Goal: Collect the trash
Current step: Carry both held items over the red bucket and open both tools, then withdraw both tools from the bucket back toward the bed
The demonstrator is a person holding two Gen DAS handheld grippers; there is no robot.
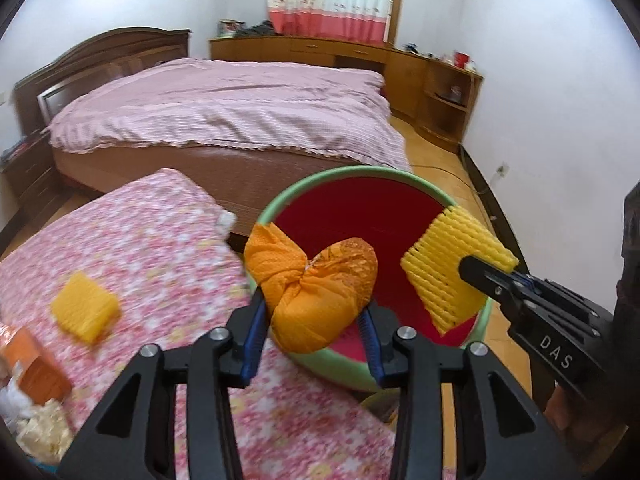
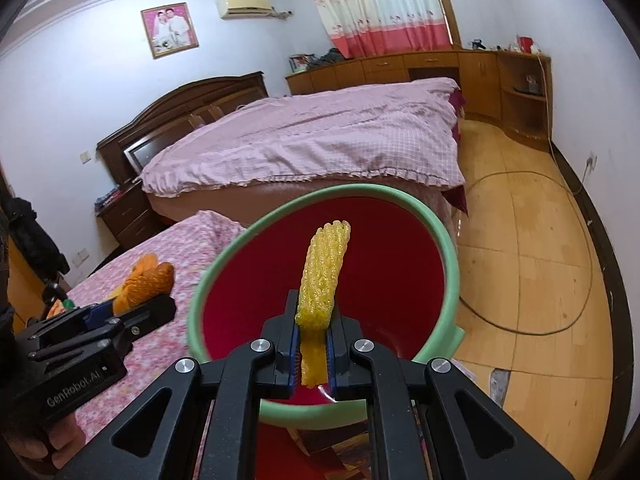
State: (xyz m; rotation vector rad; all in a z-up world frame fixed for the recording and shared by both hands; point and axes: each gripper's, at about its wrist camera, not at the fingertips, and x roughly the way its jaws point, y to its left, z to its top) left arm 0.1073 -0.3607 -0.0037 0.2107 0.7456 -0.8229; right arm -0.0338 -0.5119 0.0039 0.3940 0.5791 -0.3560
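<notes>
My left gripper [image 1: 314, 312] is shut on a crumpled orange mesh wad [image 1: 316, 280], held over the near rim of a green bin with a red liner [image 1: 344, 172]. My right gripper [image 1: 486, 270] is shut on a flat yellow foam net [image 1: 448, 268] above the bin's right side. In the right wrist view the yellow net [image 2: 324, 268] stands upright between the fingers of the right gripper [image 2: 314, 320], over the bin's red inside and green rim [image 2: 360, 190]. The left gripper [image 2: 160, 306] with the orange wad [image 2: 144, 280] is to the left, over the floral cloth.
A second yellow foam net [image 1: 84, 308], an orange box [image 1: 32, 364] and crumpled white scraps [image 1: 40, 428] lie on the floral-covered surface [image 1: 160, 240]. Behind stand a bed with a pink cover [image 1: 224, 112] and wooden cabinets [image 1: 400, 64]. A cable [image 2: 560, 320] loops on the wooden floor.
</notes>
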